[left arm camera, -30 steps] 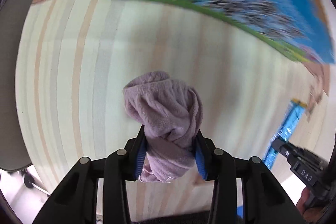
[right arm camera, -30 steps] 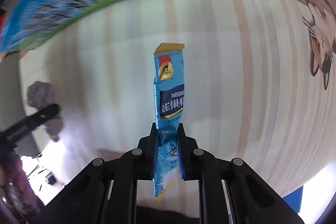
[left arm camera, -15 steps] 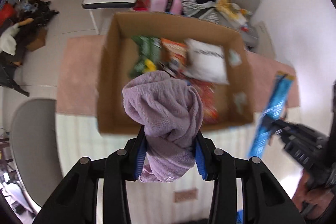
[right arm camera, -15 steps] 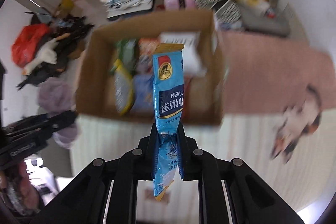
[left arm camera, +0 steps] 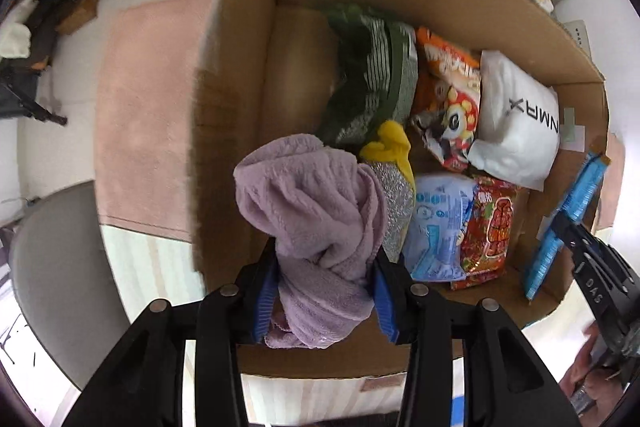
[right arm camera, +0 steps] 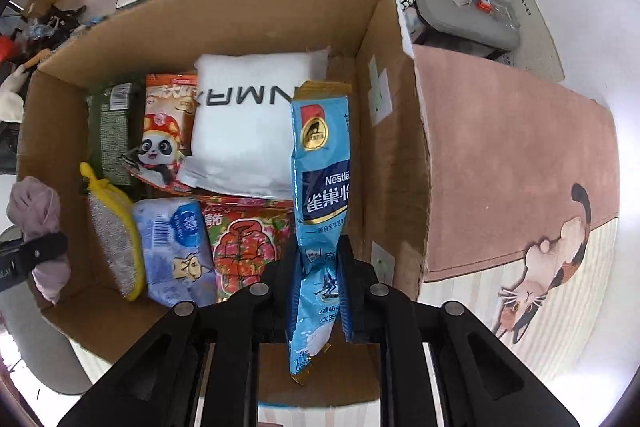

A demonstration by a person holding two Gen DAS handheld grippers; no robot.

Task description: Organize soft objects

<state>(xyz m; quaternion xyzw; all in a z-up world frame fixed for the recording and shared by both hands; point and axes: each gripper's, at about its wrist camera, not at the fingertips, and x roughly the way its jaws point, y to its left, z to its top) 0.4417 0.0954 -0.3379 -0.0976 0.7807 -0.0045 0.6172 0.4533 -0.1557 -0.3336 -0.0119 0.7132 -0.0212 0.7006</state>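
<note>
- Hovering over the open cardboard box (left arm camera: 240, 39), both grippers have swung up from the striped surface they faced a second ago; half a second ago the box was smaller in both views, now it fills them.
- The left gripper (left arm camera: 326, 291) is clamped on a bunched lilac towel (left arm camera: 312, 211), which hangs at the lower centre of the left view, above the box's near-left corner.
- The right gripper (right arm camera: 322, 291) is pinched on a blue Nestle sachet (right arm camera: 322, 179), standing upright at the centre of the right view, over the right part of the box beside its right wall.
- Inside lie a white pillow pack (right arm camera: 248, 131), a panda snack bag (right arm camera: 164, 135), a red snack bag (right arm camera: 244, 247), a blue tissue pack (right arm camera: 176, 251), a yellow-edged scouring pad (right arm camera: 116, 239) and a green pack (right arm camera: 114, 131).
- Bare cardboard floor shows at the upper left of the box in the left view.
- My reading: the carry is nearly done, and each item now only needs lowering and letting go; the towel suits that bare corner.
</note>
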